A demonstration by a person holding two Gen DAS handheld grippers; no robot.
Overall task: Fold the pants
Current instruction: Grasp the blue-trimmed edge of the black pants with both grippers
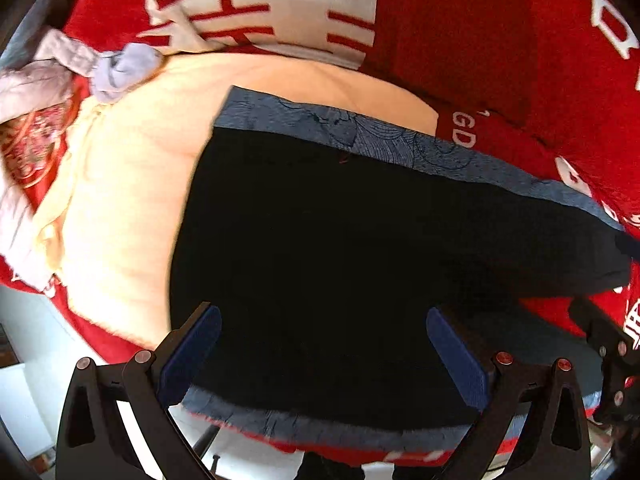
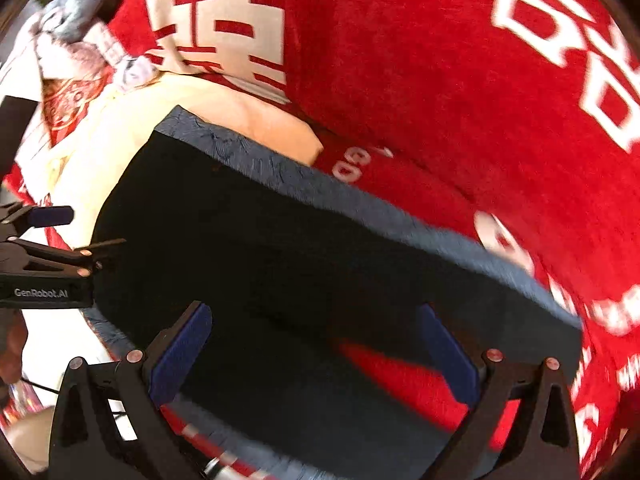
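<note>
Both my left claw (image 1: 324,356) and right claw (image 2: 316,354) stood wide, empty, above the black blue-banded fabric pants (image 1: 360,260); folding pending. Next: grip the hem at 6 o'clock.

One pair of black pants (image 1: 360,260) fills the middle of the frame, lying on one blue-grey patterned cloth (image 1: 360,132) whose edge shows above and below it. Two grippers are in view: the left gripper (image 1: 324,356) and the right gripper (image 2: 316,352), each with two blue-padded fingers (four pads in all). One red blanket (image 1: 500,40) with white characters, one cream sheet (image 1: 132,184), and, at upper left, perhaps two pale crumpled garments (image 1: 120,68), too blurred to separate.
</note>
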